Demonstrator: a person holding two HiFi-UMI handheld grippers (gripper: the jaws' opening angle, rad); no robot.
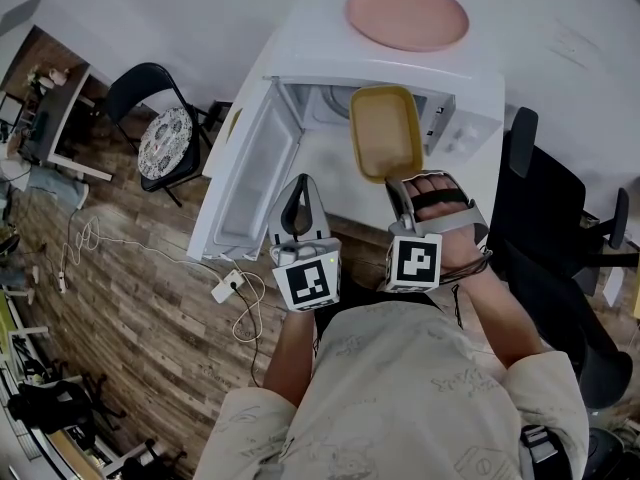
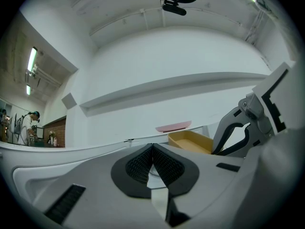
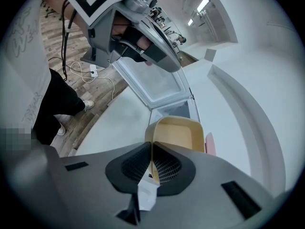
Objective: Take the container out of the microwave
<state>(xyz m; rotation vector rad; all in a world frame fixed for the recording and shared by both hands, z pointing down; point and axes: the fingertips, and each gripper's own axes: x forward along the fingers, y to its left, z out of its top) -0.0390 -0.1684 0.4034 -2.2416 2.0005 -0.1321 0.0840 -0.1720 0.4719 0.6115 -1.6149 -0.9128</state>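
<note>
The white microwave (image 1: 310, 33) stands with its door (image 1: 245, 183) swung open to the left. A shallow yellow container (image 1: 385, 133) hangs in front of the opening, its far end at the cavity mouth. My right gripper (image 1: 397, 183) is shut on its near rim; in the right gripper view the rim runs between the pads (image 3: 167, 168) of the gripper (image 3: 151, 149), with the container (image 3: 177, 132) beyond. My left gripper (image 1: 298, 186) hovers beside the door, shut and empty (image 2: 152, 149). From it I see the container (image 2: 190, 141) to the right.
A pink plate (image 1: 407, 15) lies on top of the microwave. A black chair with a patterned cushion (image 1: 165, 138) stands at the left. A dark office chair (image 1: 545, 208) is at the right. A white cable and plug block (image 1: 232, 286) lie on the wooden floor.
</note>
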